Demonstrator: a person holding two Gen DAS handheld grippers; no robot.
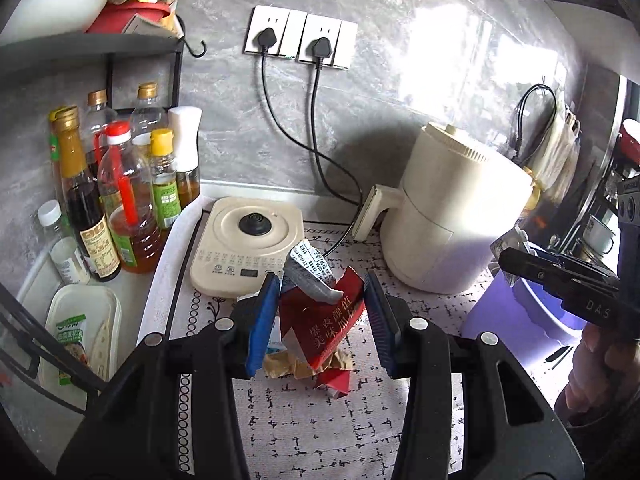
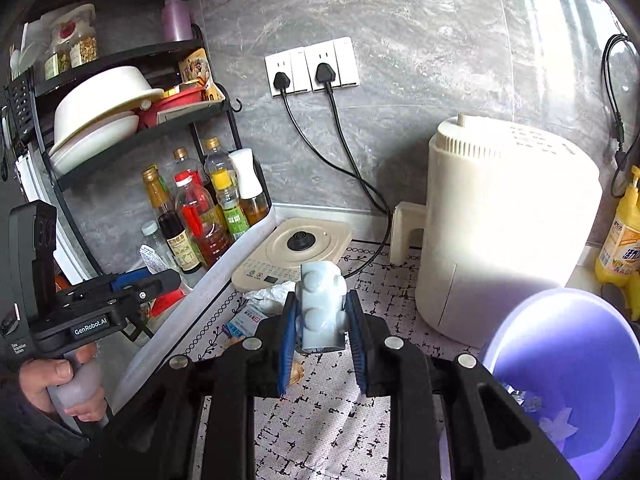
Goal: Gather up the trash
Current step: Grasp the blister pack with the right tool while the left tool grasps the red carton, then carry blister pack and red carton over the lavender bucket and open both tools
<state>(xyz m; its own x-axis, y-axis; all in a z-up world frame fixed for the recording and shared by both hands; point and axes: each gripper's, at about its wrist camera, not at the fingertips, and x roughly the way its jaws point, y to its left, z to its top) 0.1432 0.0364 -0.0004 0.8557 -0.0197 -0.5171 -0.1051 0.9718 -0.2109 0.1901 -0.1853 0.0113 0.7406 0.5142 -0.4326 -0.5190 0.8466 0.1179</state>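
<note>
My left gripper point(image 1: 322, 312) is shut on a crumpled red wrapper point(image 1: 320, 320) with a white printed flap, held above the patterned mat point(image 1: 320, 432). Tan paper point(image 1: 288, 364) shows just below the wrapper. From the right wrist view the left gripper point(image 2: 160, 280) sits at the far left in a person's hand point(image 2: 60, 380). My right gripper point(image 2: 322, 320) is shut on a pale blue blister pack point(image 2: 320, 304) standing upright between the pads. It enters the left wrist view at the right edge point(image 1: 516, 260), over the purple bin point(image 1: 520, 320). That bin point(image 2: 580, 360) holds some scraps.
A cream kettle base point(image 1: 248, 240) and a cream air fryer point(image 1: 452, 216) stand at the back, their cables running to wall sockets point(image 1: 300, 36). Several bottles point(image 1: 120, 200) crowd the left under a black rack. A white tissue point(image 2: 272, 294) and a printed packet point(image 2: 240, 324) lie on the mat.
</note>
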